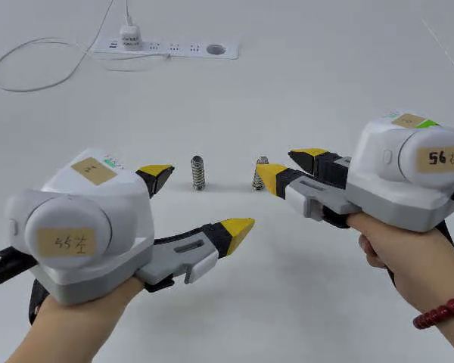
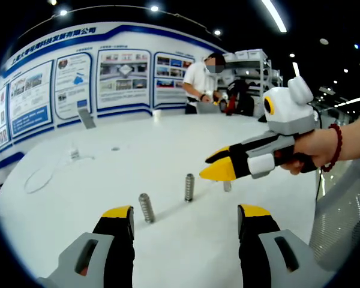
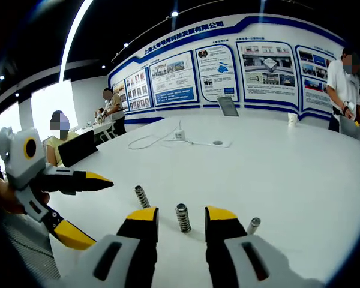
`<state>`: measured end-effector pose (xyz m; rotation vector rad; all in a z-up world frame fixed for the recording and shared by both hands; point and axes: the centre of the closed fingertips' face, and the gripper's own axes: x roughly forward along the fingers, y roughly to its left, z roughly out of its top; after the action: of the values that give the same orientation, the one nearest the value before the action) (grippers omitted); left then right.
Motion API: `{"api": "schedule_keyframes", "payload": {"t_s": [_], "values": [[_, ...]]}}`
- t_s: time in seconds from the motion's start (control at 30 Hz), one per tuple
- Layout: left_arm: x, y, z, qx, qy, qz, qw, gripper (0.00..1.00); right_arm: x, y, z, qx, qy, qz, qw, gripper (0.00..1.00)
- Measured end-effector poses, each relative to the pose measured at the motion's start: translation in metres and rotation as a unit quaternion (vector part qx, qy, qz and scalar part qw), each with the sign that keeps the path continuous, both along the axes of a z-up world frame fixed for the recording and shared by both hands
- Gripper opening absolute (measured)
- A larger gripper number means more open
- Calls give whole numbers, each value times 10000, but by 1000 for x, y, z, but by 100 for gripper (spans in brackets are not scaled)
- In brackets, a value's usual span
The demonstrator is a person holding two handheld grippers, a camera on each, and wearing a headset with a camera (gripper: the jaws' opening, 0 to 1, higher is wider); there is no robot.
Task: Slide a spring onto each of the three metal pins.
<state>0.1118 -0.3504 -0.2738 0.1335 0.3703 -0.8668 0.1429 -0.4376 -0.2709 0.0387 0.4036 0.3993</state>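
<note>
The left gripper (image 1: 199, 200) and right gripper (image 1: 283, 166) are white-grey, jaws black tipped yellow. Springs (image 1: 198, 172) silver-grey, table (image 1: 287, 91) white, bracelet (image 1: 443, 310) dark red.

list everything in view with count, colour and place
upright coiled metal springs: two, silver, mid-table between the grippers
short bare metal pin: one, silver, beside the springs
flat plastic power strip: one, white, table's far side
plugged-in charger with cable: one, white, in the strip
table: one, white, under everything
blue-and-white wall display boards: a row, back wall
background people: at least three, beyond the table
beaded bracelet: one, dark red, right wrist
left gripper: one, white with black-and-yellow jaws, open
right gripper: one, same colours, open, by the springs
hands: two, one holding each gripper
</note>
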Motion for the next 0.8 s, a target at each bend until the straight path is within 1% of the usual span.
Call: {"api": "schedule_keyframes", "payload": {"t_s": [0.17,0.37,0.43,0.6,0.8], "values": [[-2,-4,2,28,-22,-69,10000,71,-6,-10,5,7,3,-91,10000,34],[-6,-10,4,69,-86,-220,9997,68,-15,-23,11,-20,-22,-173,9998,37],[-6,-13,5,42,-87,-247,9996,67,-18,-28,11,-34,-16,-219,9998,37],[-9,-21,4,73,-81,-365,9993,66,-25,-42,10,-15,20,-330,9995,40],[-13,-35,3,140,-98,-642,9978,64,-36,-57,6,4,101,-444,9990,42]]}}
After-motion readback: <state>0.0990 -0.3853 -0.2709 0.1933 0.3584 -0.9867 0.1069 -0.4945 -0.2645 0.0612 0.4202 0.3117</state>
